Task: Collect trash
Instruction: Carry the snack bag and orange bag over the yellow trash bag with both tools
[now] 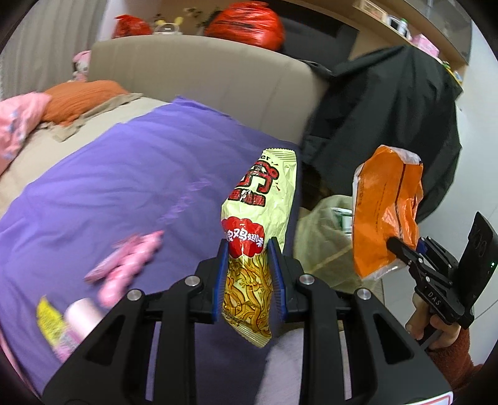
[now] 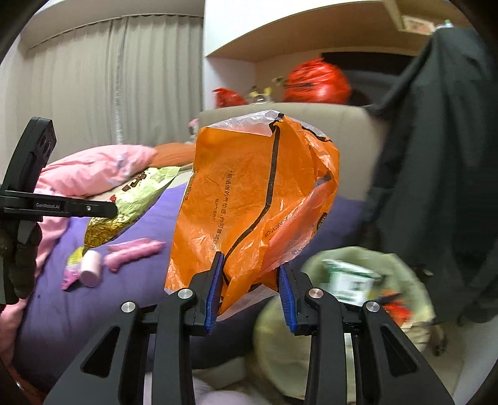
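My left gripper (image 1: 247, 249) is shut on a yellow snack bag (image 1: 260, 215) with red print and holds it up over the edge of the purple blanket (image 1: 109, 187); the bag also shows in the right wrist view (image 2: 130, 202). My right gripper (image 2: 250, 266) is shut on a crumpled orange plastic bag (image 2: 249, 193), lifted above the bed's edge; in the left wrist view the orange bag (image 1: 386, 212) hangs to the right. A bin with a pale green liner (image 2: 395, 280) stands beside the bed and holds a white-green cup (image 2: 348, 280).
On the blanket lie pink wrappers (image 2: 133, 250), a pink roll (image 2: 91, 271) and a yellow-pink wrapper (image 1: 49, 321). A black coat (image 2: 435, 187) hangs at right. A beige headboard (image 1: 202, 74), orange pillow (image 1: 77, 99) and red bags (image 1: 246, 25) are behind.
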The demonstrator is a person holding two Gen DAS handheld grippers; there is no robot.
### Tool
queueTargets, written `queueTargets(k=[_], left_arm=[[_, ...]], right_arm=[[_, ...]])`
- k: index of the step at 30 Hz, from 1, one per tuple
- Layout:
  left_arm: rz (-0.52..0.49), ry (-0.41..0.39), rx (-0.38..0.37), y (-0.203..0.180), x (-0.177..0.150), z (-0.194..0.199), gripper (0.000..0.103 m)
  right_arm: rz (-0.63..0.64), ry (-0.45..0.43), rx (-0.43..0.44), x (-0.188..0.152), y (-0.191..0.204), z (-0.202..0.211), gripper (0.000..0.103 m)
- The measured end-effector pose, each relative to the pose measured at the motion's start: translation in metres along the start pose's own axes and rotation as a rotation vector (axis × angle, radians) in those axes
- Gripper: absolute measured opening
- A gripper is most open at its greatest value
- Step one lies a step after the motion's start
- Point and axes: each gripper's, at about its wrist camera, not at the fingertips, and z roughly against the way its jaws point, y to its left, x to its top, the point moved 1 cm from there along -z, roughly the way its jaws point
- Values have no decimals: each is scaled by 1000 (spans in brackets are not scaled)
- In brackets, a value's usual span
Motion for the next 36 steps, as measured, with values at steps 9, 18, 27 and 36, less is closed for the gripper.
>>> queueTargets(k=[9,18,27,36], left_arm=[[-158,54,-110,-116,16,-69,24],[-220,99,-188,-178,25,-125,24],[-242,198,-261,-210,32,-190,22],[-274,313,-174,-200,20,-244,19]], right_arm=[[-30,7,-184,-15,-95,36,32],[-19,39,-297,-32,-153,42,32],[38,195,-201,-42,-181,-4,32],[32,373,-15,-62,-184,-80,32]])
